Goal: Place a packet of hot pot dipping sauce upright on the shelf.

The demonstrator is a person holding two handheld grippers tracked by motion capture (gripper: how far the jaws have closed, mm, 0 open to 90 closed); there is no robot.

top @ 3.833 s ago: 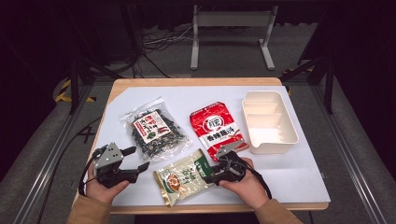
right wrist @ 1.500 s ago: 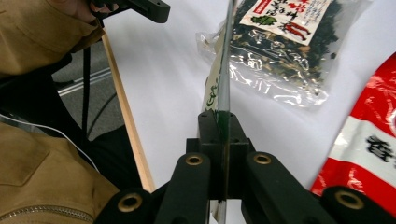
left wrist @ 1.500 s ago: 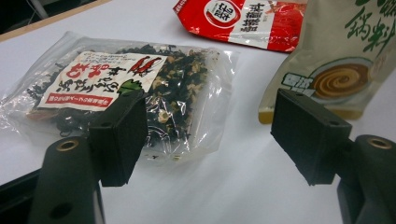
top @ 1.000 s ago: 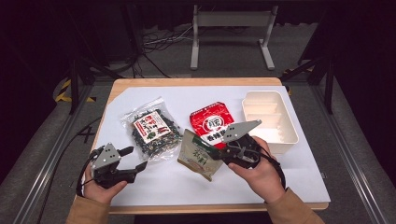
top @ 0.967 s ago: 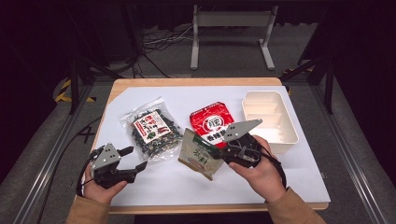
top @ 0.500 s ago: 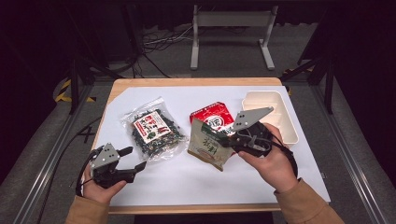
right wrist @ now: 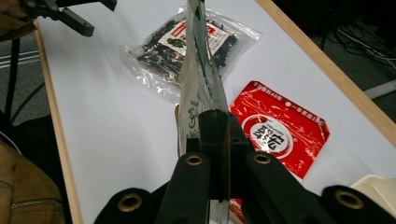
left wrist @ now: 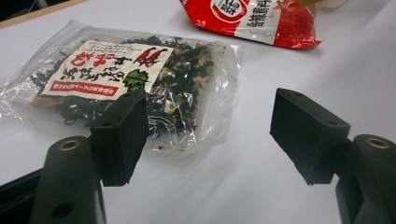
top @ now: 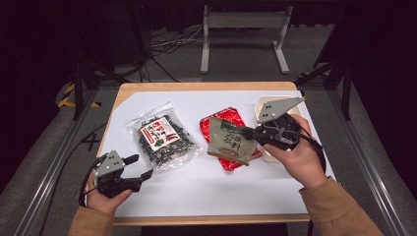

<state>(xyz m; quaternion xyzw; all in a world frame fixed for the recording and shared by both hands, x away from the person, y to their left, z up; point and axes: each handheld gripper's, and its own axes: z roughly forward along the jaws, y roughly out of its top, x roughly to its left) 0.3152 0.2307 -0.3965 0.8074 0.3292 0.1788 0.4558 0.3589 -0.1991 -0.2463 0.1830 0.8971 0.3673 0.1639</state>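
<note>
- Above the red packet (top: 231,129), the right gripper (top: 247,132) pinches the green-and-white packet (top: 228,141) by its edge, lifted off the table (top: 206,196);
- near the table's front left, the left gripper (top: 138,166) sits with jaws apart, gripping nothing, beside the seaweed bag (top: 161,137).

From my station, the right gripper (top: 248,132) and hand hide most of the white tray (top: 263,101); print on the green packet (top: 229,141) is unreadable.

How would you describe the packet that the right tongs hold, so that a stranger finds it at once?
Start at the white table, then the red packet near its middle. Above that hangs the green-and-white packet, pinched by the right tongs. Unlike the red packet and the clear bag of dark dried leaves, it is lifted.
</note>
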